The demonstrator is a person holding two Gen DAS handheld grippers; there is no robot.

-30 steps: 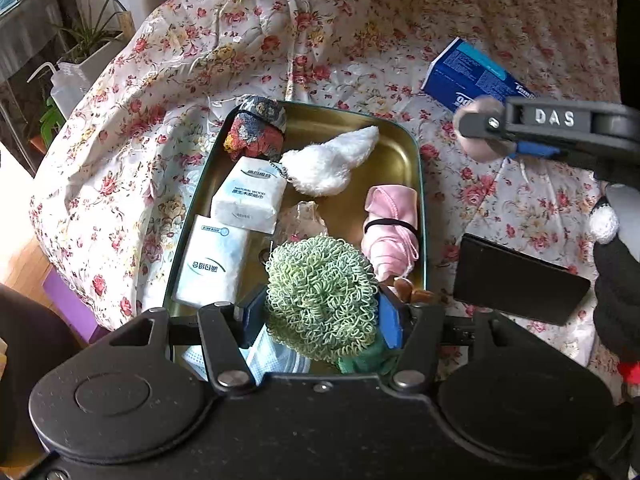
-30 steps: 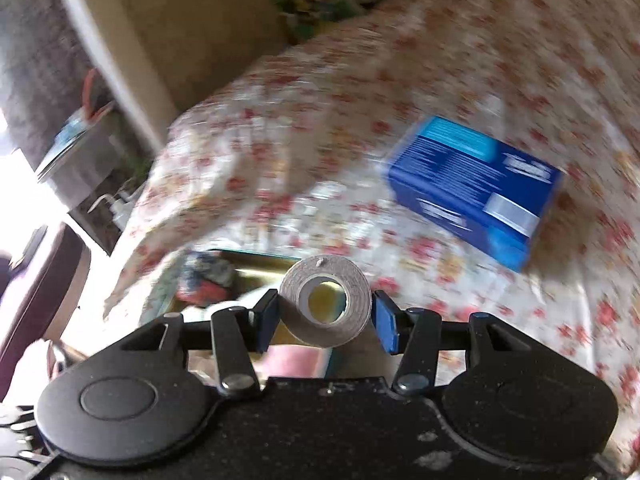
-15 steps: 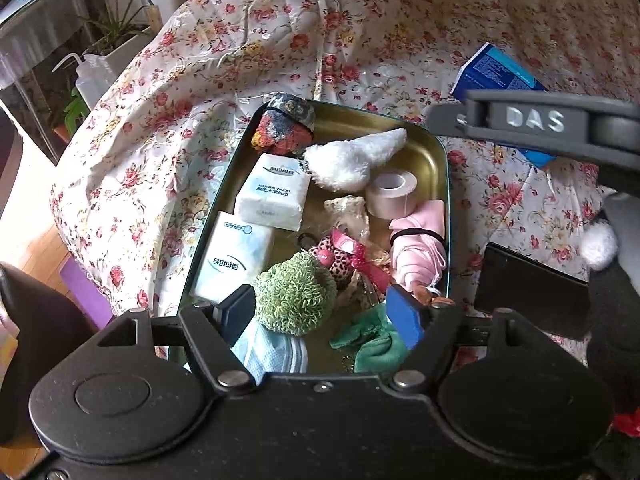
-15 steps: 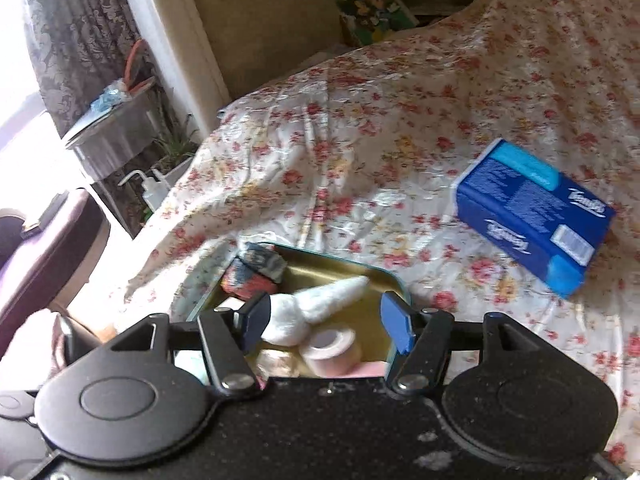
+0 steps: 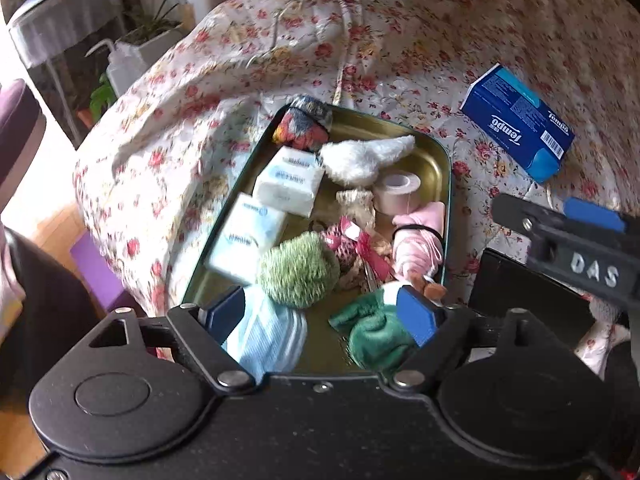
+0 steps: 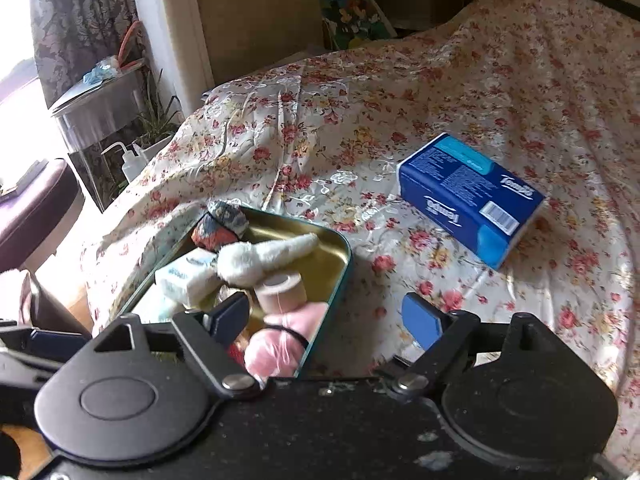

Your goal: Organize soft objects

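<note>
A floral bedspread (image 5: 400, 40) fills both of my views. On it sits a gold tin tray (image 5: 434, 160), crowded with soft things. Well to its right lies a blue tissue box (image 6: 472, 200), on the spread and apart from the tray.

My left gripper (image 5: 320, 310) hangs over the near end of the tray with its fingers spread wide and nothing between them. Just ahead of it, a green scrubby ball (image 5: 298, 270) rests in the tray, clear of both fingers. A pale blue cloth (image 5: 268, 332) lies by its left finger, a dark green cloth (image 5: 372, 336) by its right.

My right gripper (image 6: 328, 320) is also spread and empty, poised over the tray's right edge. A roll of tape (image 6: 280, 286) lies in the tray just ahead of its left finger, beside a white plush (image 6: 264, 256) and a pink bundle (image 6: 280, 344).

Two tissue packs (image 5: 288, 180) line the tray's left side.
</note>
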